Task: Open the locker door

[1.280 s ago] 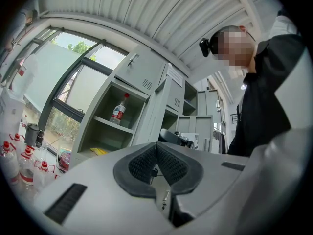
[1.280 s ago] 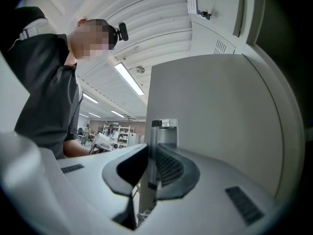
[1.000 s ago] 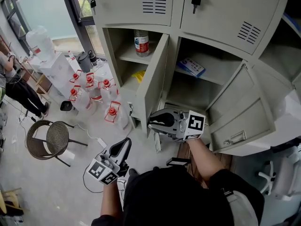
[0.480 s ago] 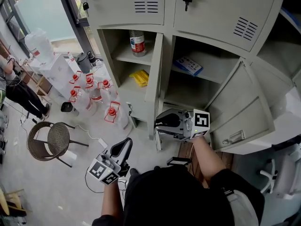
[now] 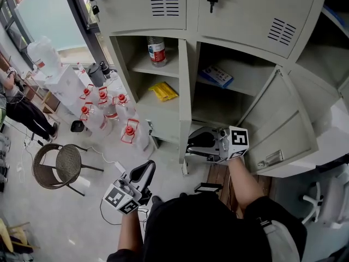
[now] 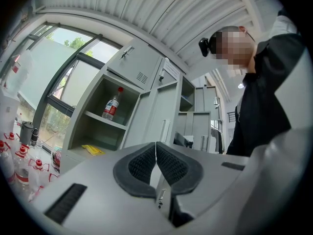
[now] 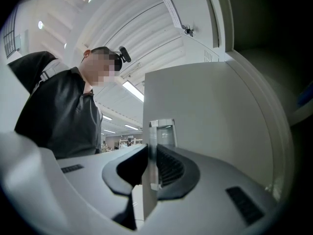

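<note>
The grey locker door (image 5: 184,102) of the middle left compartment stands swung out, edge-on in the head view. My right gripper (image 5: 190,146) holds its lower free edge. In the right gripper view the door's edge and its metal pull tab (image 7: 160,131) sit between the pads of the right gripper (image 7: 149,148), which still touch it while the jaws are opening slightly. The door panel (image 7: 210,111) fills that view's right. My left gripper (image 5: 148,166) hangs low at the left, away from the locker. Its pads meet at the tips of the left gripper (image 6: 156,146), with nothing held.
The open compartment holds a water bottle (image 5: 157,51) on its shelf and a yellow packet (image 5: 163,90) below. A blue packet (image 5: 216,75) lies in the neighbouring compartment, whose door (image 5: 278,130) hangs open at the right. Water jugs (image 5: 103,108), a round chair (image 5: 57,162) and a person (image 5: 16,102) are on the left.
The locker door has swung further out, from slanted to edge-on. My right gripper moved to the right with it. The left gripper stayed in place.
</note>
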Motion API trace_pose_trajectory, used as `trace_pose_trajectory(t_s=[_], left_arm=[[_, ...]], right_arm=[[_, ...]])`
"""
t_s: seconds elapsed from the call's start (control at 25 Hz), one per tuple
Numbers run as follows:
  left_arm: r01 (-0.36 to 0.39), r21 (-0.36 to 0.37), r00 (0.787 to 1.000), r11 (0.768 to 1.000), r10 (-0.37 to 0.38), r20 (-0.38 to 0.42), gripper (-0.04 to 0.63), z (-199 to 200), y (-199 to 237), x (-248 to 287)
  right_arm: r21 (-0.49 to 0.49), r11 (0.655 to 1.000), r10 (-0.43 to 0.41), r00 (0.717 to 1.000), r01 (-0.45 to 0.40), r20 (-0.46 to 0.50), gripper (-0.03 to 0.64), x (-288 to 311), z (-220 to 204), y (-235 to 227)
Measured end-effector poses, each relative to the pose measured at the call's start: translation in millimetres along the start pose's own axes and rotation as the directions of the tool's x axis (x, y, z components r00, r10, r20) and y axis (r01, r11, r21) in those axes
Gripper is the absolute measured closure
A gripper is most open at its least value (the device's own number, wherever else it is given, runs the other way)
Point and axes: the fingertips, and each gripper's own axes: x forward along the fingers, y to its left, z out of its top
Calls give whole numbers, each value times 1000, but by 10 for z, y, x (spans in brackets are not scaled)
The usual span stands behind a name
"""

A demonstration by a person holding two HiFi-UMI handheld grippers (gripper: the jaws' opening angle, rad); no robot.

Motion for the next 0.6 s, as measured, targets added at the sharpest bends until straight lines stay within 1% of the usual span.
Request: trace_pose_trajectory(t_s=[0.6], left_arm=[[17,-1,1000,1000,-17,-15,577,8,-33,63]], right_arm=[[29,999,26,1000,-27,4,561,-208,47,27]])
